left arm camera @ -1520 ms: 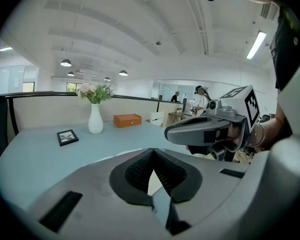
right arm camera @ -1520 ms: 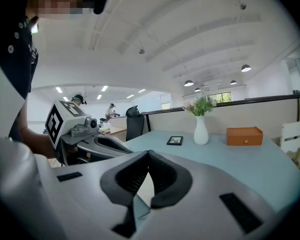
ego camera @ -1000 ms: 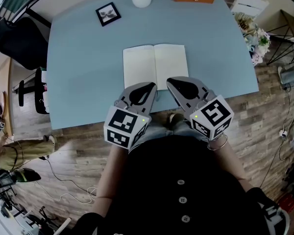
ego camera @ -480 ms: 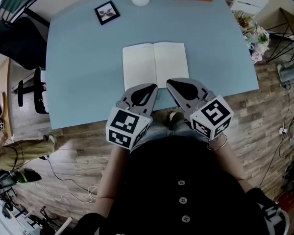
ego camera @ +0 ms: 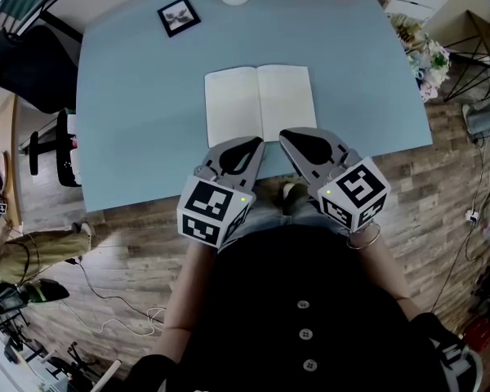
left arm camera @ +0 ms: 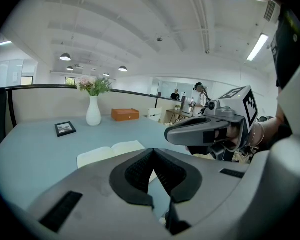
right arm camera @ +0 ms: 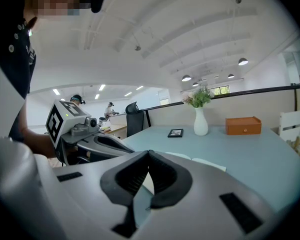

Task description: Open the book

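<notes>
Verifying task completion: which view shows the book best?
Head view: the book lies open flat on the table, both pages seen from above. The gripper views catch it at a low angle, partly hidden behind the left claw and right claw.

I saw the grey left gripper (left arm camera: 153, 151) with its 2 black-padded jaws pressed together, empty. Just past them the open cream-paged book (left arm camera: 110, 152) lay on the pale blue table (left arm camera: 35, 154); farther back stood a small black-framed picture (left arm camera: 65, 128), a white flower vase (left arm camera: 93, 115) and an orange rectangular box (left arm camera: 125, 114).
</notes>
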`<state>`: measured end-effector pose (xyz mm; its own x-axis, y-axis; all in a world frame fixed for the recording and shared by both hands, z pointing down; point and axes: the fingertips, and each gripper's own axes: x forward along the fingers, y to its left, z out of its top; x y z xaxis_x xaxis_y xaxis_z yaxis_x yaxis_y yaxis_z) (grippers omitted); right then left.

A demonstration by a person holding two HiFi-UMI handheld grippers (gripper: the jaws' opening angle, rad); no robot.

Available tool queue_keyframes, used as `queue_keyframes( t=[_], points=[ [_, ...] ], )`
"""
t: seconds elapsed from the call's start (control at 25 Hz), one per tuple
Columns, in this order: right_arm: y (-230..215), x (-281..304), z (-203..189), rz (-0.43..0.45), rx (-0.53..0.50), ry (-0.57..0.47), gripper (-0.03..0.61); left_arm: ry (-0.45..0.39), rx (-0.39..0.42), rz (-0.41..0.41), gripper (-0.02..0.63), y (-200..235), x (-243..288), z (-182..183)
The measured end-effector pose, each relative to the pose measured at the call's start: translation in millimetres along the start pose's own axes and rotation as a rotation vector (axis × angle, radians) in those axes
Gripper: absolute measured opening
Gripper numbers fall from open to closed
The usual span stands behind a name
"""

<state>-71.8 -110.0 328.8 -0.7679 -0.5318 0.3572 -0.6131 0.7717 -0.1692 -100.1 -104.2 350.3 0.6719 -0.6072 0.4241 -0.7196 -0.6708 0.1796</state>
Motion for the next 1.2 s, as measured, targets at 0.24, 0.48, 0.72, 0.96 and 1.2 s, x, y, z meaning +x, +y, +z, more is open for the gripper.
queue_keyframes(
  t=[0.24, 0.48, 0.72, 0.96, 1.2],
  points=[
    [0.7, 0.4, 0.1, 0.000, 0.001, 0.000, 0.002, 0.003, -0.002, -0.005, 0.009, -2.3, -0.3, -1.8],
    [3.5, 0.0, -1.2, 0.003, -0.002, 0.005, 0.002, 0.005, -0.009, -0.004, 0.009, -2.8, -1.4, -3.7],
    [5.4, 1.5, -2.5, 0.011, -0.010, 0.012, 0.002, 0.010, -0.012, -0.007, 0.009, -2.6, -1.4, -5.8],
    [2.6, 2.8, -2.4, 0.007, -0.010, 0.012, 0.002, 0.026, -0.014, -0.026, 0.009, -2.4, 3.0, -8.0],
    [1.9, 1.9, -2.3, -0.003, -0.013, 0.012, 0.002, 0.026, -0.009, -0.026, 0.009, -2.6, 3.3, -6.7]
  ],
)
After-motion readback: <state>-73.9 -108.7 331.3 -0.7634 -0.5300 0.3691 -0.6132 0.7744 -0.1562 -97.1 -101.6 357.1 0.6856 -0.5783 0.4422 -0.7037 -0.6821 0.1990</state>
